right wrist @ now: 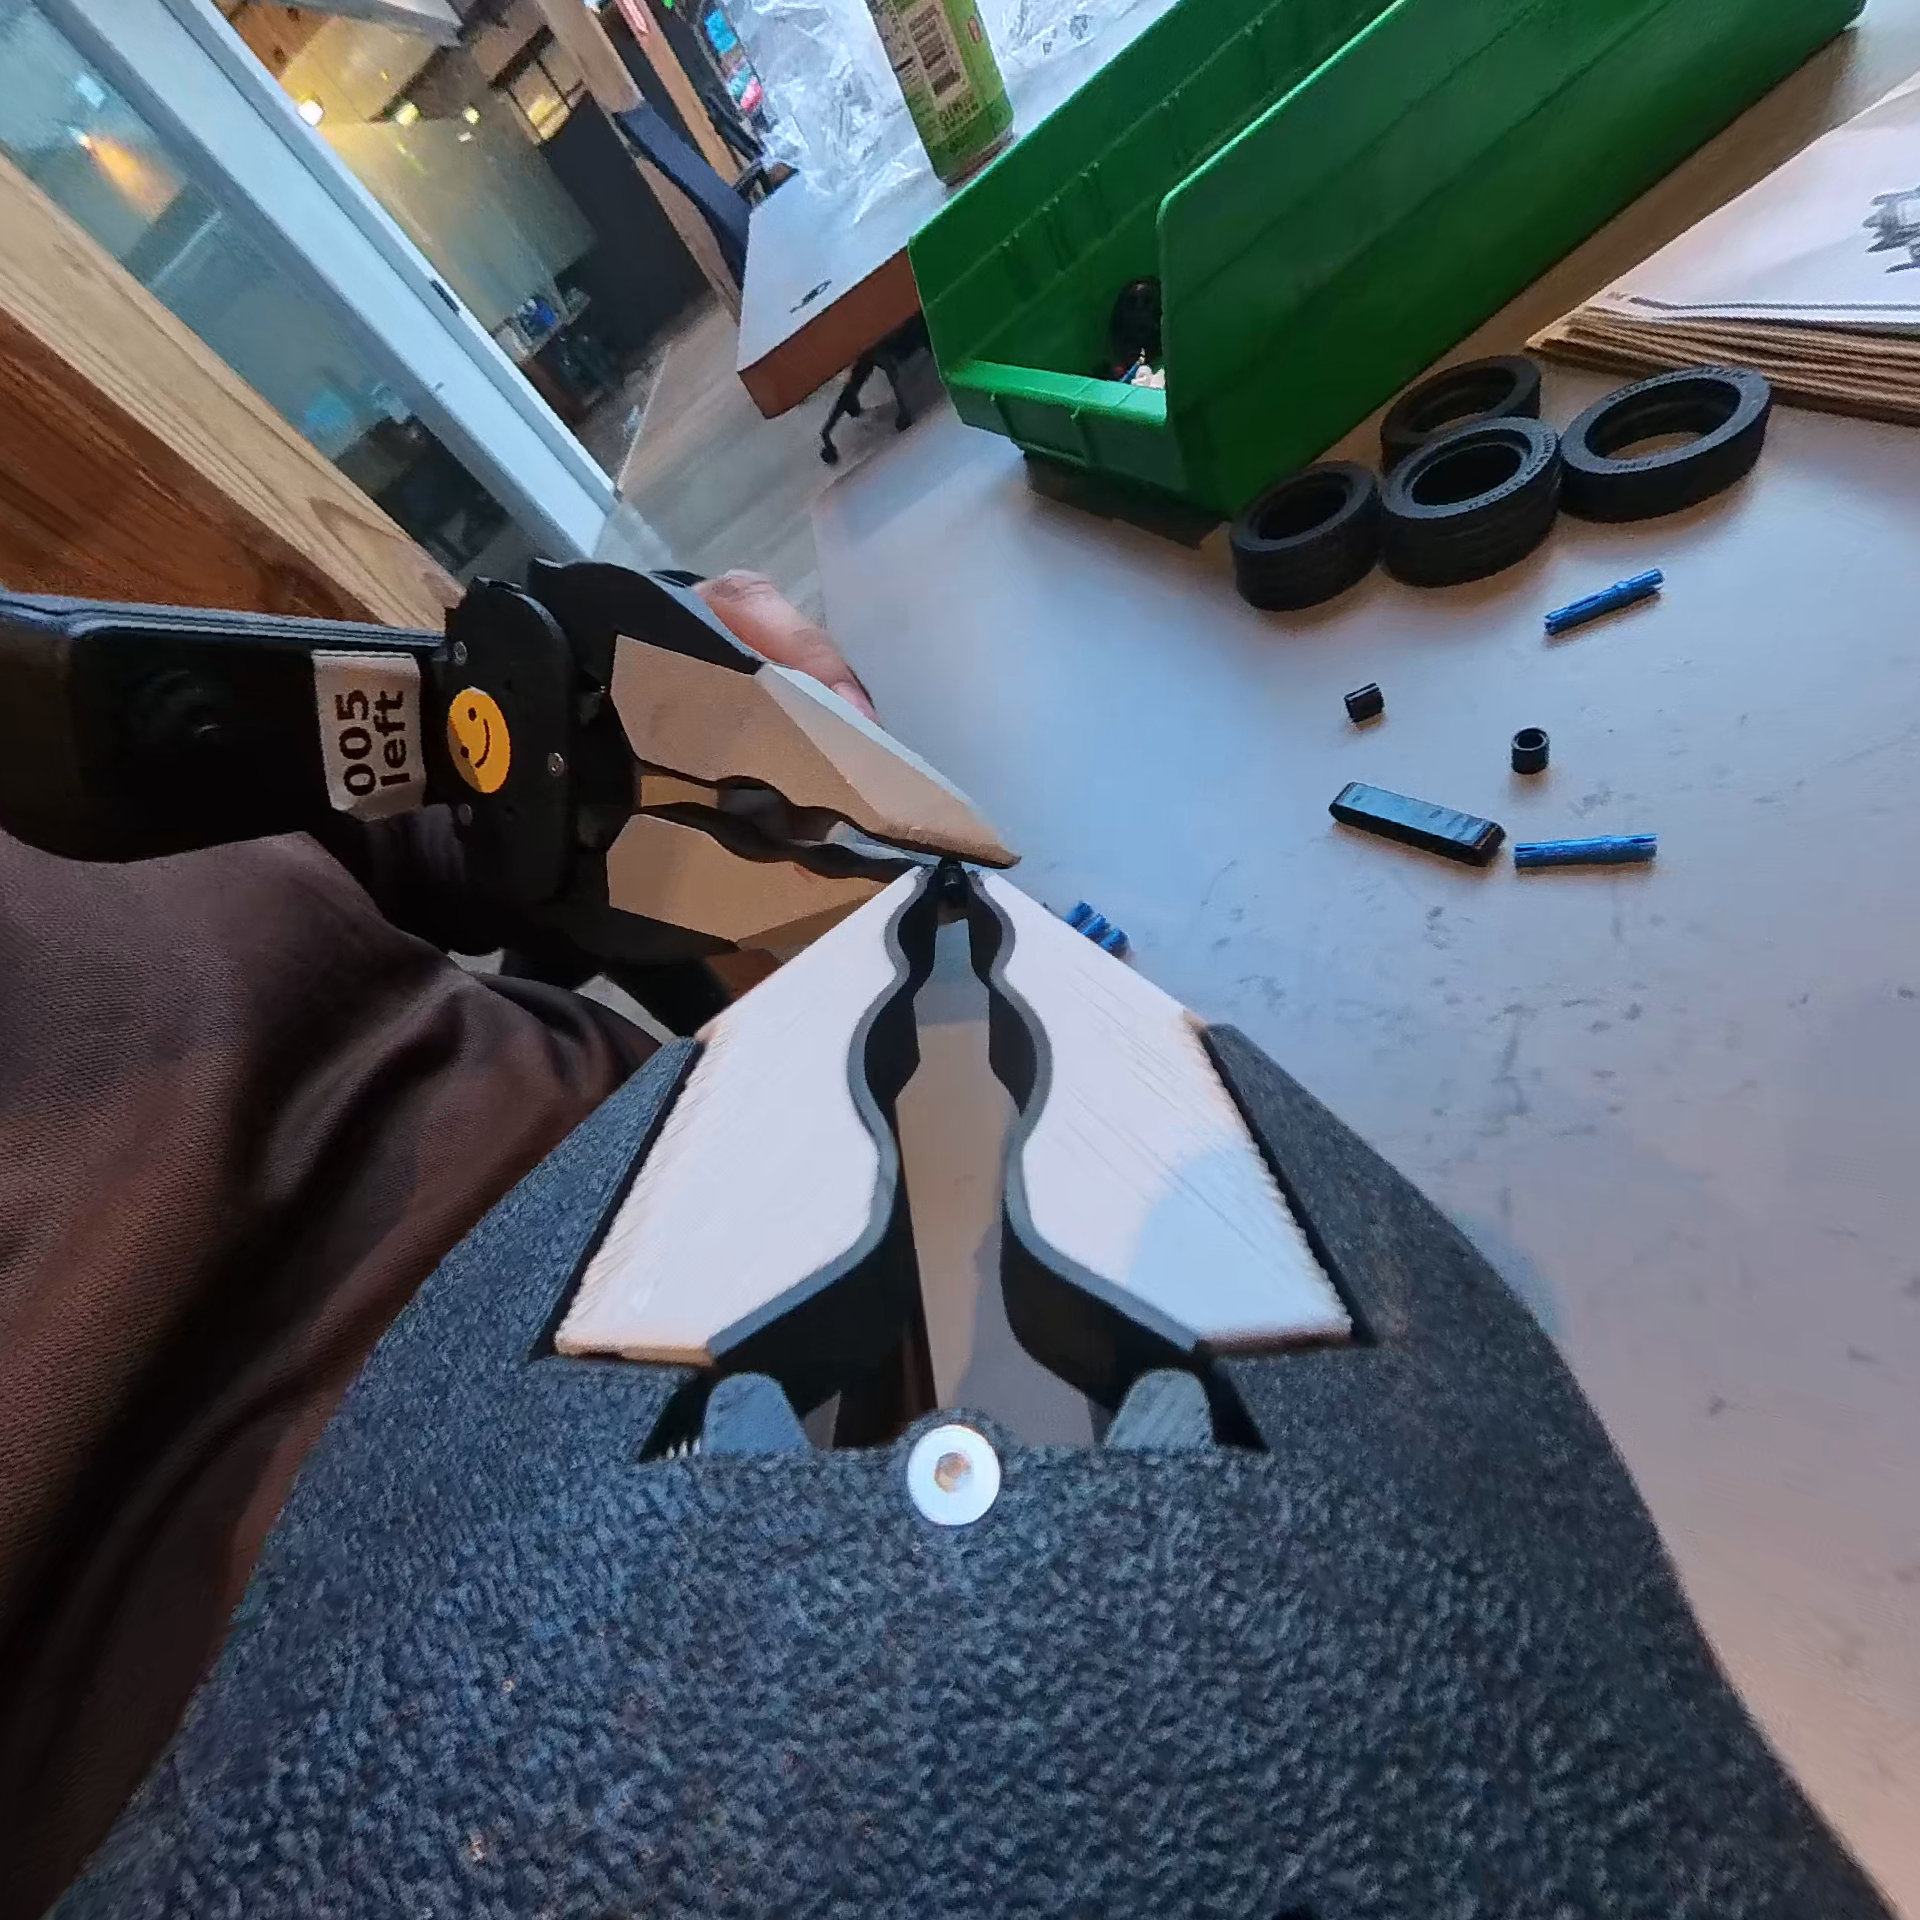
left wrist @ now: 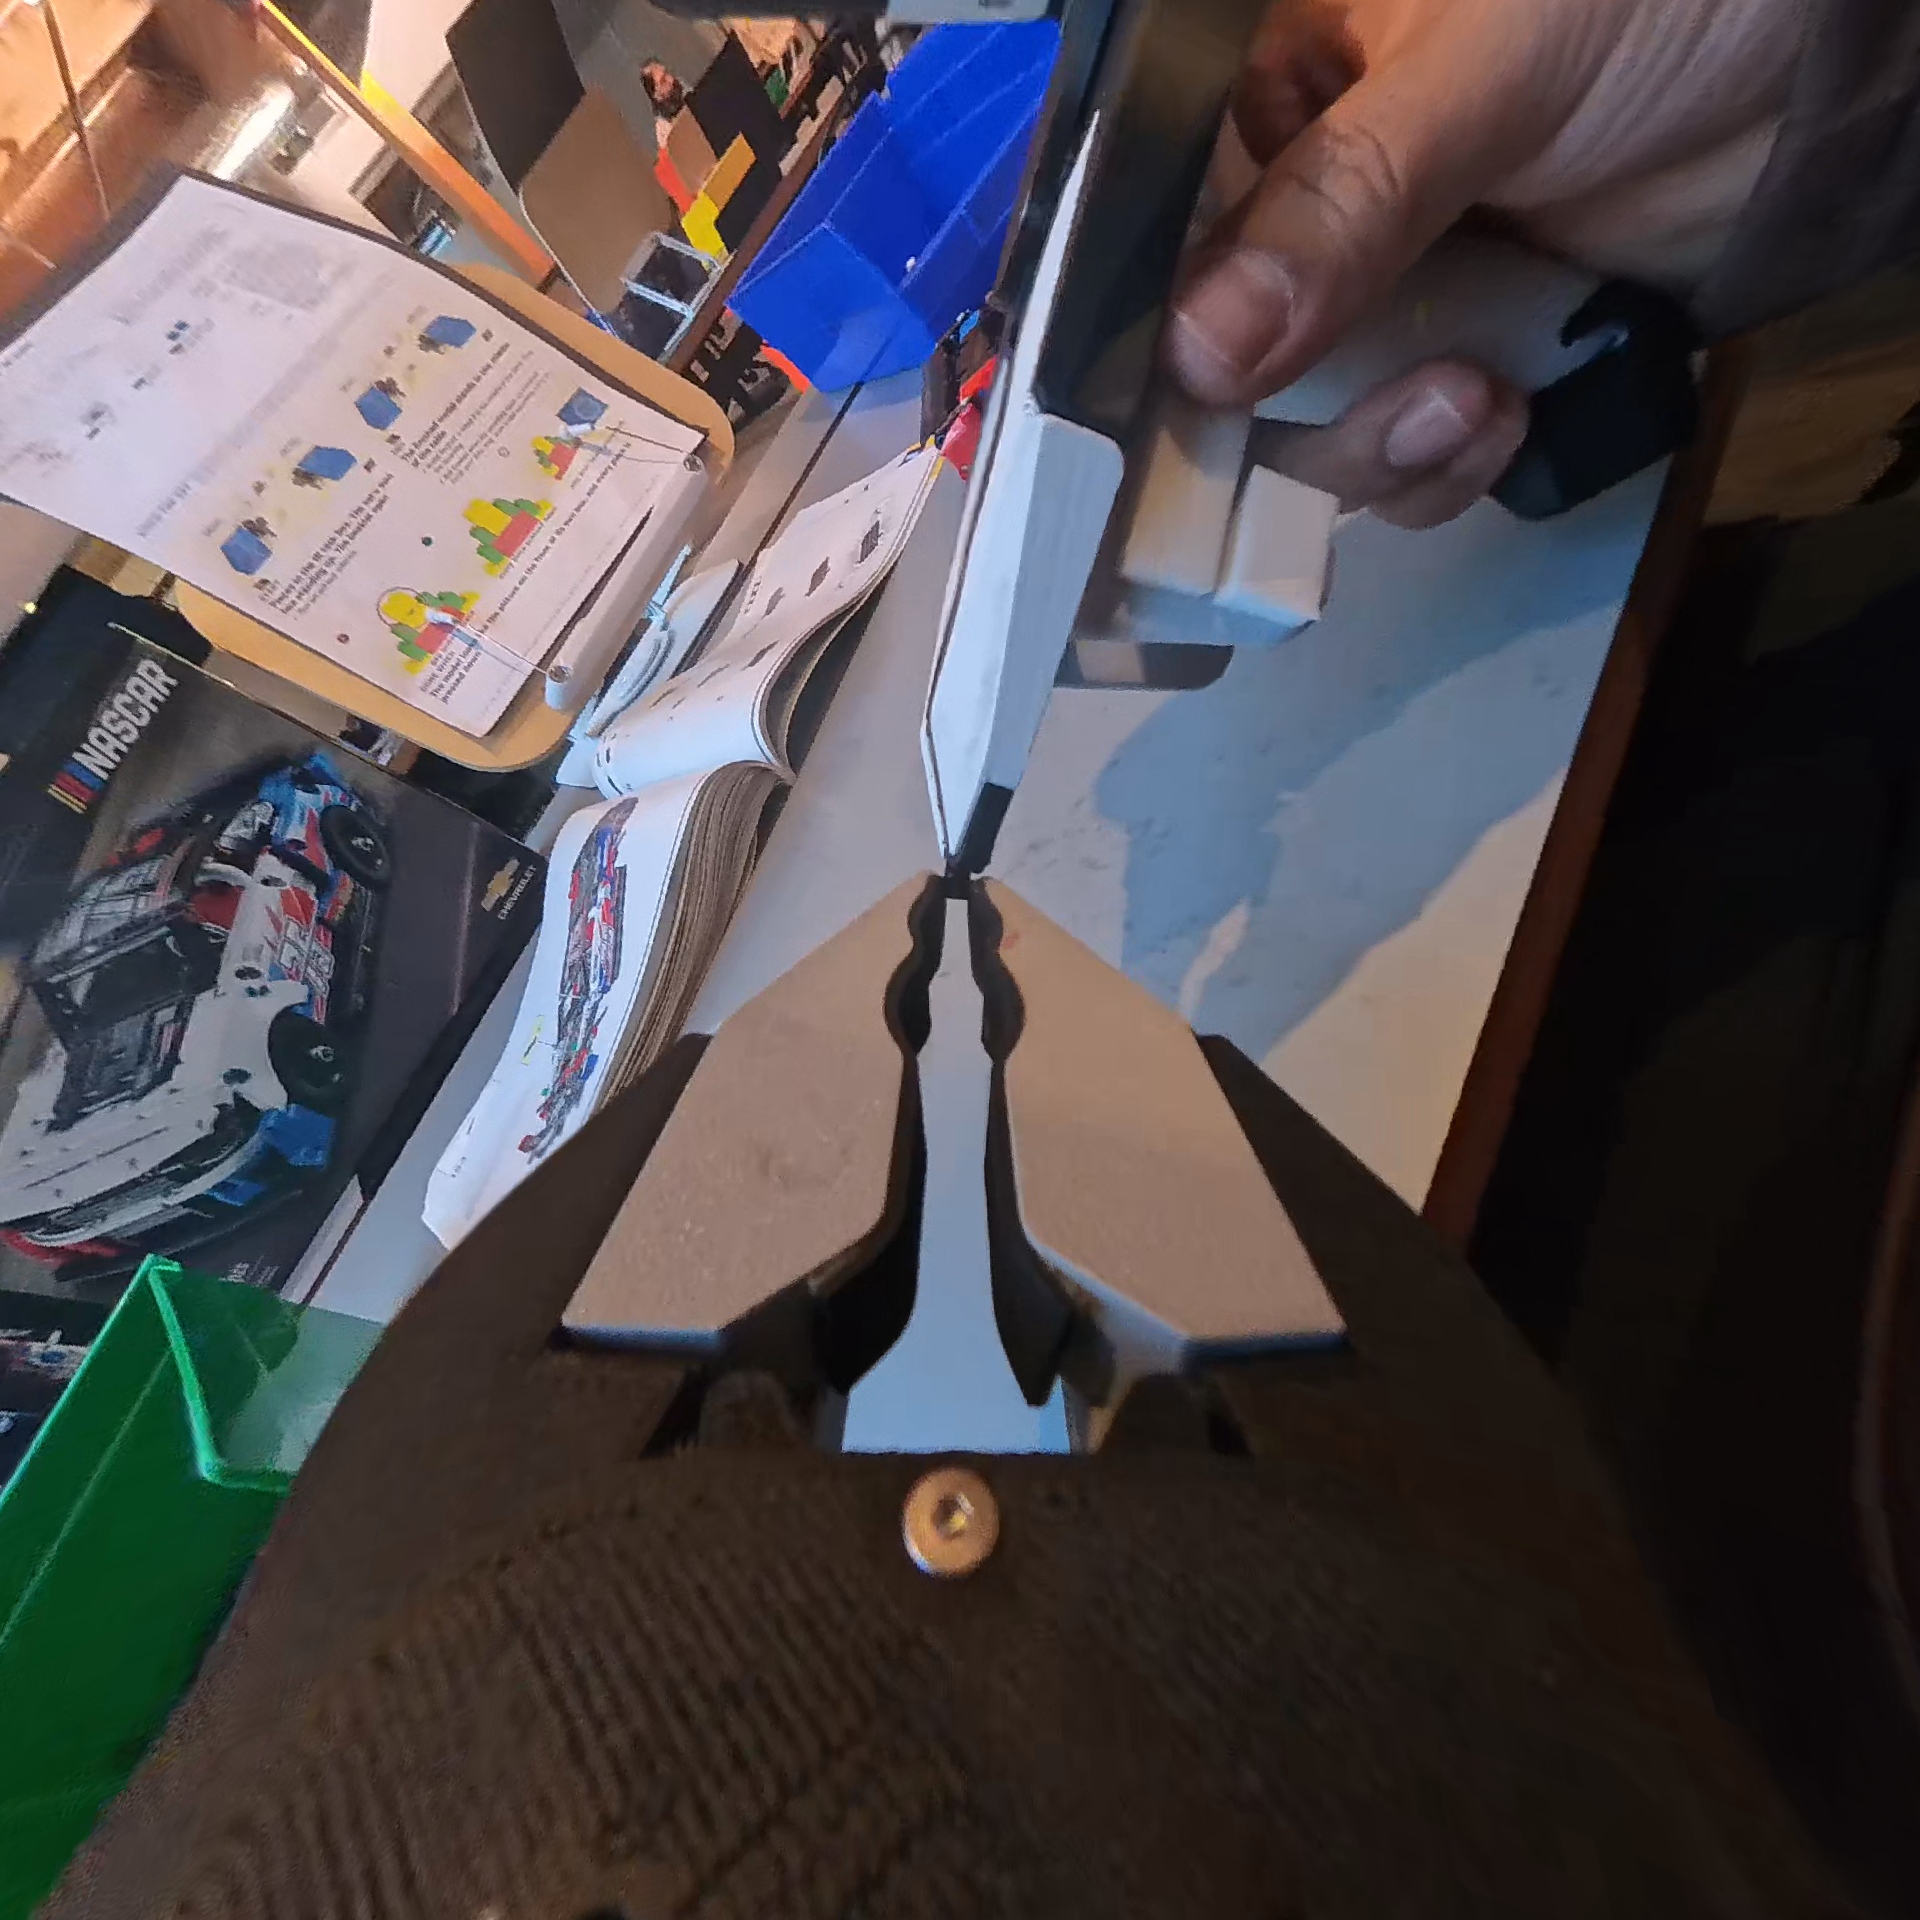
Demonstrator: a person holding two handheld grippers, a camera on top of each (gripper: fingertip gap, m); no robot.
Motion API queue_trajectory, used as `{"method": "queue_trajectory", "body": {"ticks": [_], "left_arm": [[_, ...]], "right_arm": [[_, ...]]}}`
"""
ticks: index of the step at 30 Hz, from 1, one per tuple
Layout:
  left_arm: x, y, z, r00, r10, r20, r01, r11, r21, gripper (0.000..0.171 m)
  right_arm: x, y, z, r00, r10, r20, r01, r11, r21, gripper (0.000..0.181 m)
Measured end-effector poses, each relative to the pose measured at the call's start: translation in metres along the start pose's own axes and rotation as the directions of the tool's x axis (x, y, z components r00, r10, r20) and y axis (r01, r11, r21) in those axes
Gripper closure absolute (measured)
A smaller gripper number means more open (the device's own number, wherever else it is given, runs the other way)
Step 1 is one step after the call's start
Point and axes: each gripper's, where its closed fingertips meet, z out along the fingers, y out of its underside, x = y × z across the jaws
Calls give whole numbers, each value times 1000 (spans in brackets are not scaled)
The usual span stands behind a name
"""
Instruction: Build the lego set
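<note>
My right gripper [right wrist: 951, 885] is shut, with a tiny black Lego piece [right wrist: 951, 878] pinched at its tips above the grey table [right wrist: 1403, 1091]. My left gripper [left wrist: 956, 888] is shut too, and its tips meet that same piece. In the right wrist view the left gripper [right wrist: 992, 858] comes in from the left. In the left wrist view the right gripper [left wrist: 961, 847] comes down from above, held by a hand [left wrist: 1351, 343]. The piece is too small to show which gripper carries it. Several black tyres [right wrist: 1470, 499], a black beam [right wrist: 1415, 823] and blue pins [right wrist: 1584, 852] lie loose on the table.
A green bin [right wrist: 1351, 260] stands behind the tyres, with a stack of brown paper [right wrist: 1766, 332] at the right. Open instruction booklets [left wrist: 665, 935], the set's box [left wrist: 208, 987], a sheet on a stand [left wrist: 312, 436] and a blue bin [left wrist: 894, 229] are at the left. The table edge [left wrist: 1538, 935] runs close by. My two grippers' fingertips are within a few centimetres of each other.
</note>
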Motion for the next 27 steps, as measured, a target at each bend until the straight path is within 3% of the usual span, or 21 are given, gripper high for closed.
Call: {"method": "queue_trajectory", "body": {"ticks": [4, 10, 12, 16, 20, 23, 27], "left_arm": [[-3, -5, -3, 1000, -6, 12, 5, 1000, 14, 170], [1, 3, 2, 1000, 13, 15, -12, 999, -33, 170], [3, 6, 4, 999, -46, -26, 45, 998, -41, 170], [4, 21, -1, 977, -159, -140, 146, 984, -97, 148], [14, 56, -17, 904, -303, -303, 229, 939, -255, 137], [21, 76, -22, 862, -379, -338, 268, 905, -330, 135], [29, 70, -15, 821, -410, -398, 284, 897, -338, 129]], "right_arm": [[-4, -4, 0, 999, 30, 38, -31, 999, 25, 176], [3, 2, 2, 999, -8, -31, 7, 1000, -16, 176], [7, 4, 3, 998, -15, -53, 14, 1000, -25, 176], [14, 5, -2, 997, -5, -76, 4, 1000, -13, 176], [18, 6, -12, 997, -3, -75, 2, 1000, -3, 176], [21, 13, -16, 997, -10, -81, 9, 1000, -19, 176], [20, 18, -19, 997, -12, -74, 10, 1000, -24, 176]]}}
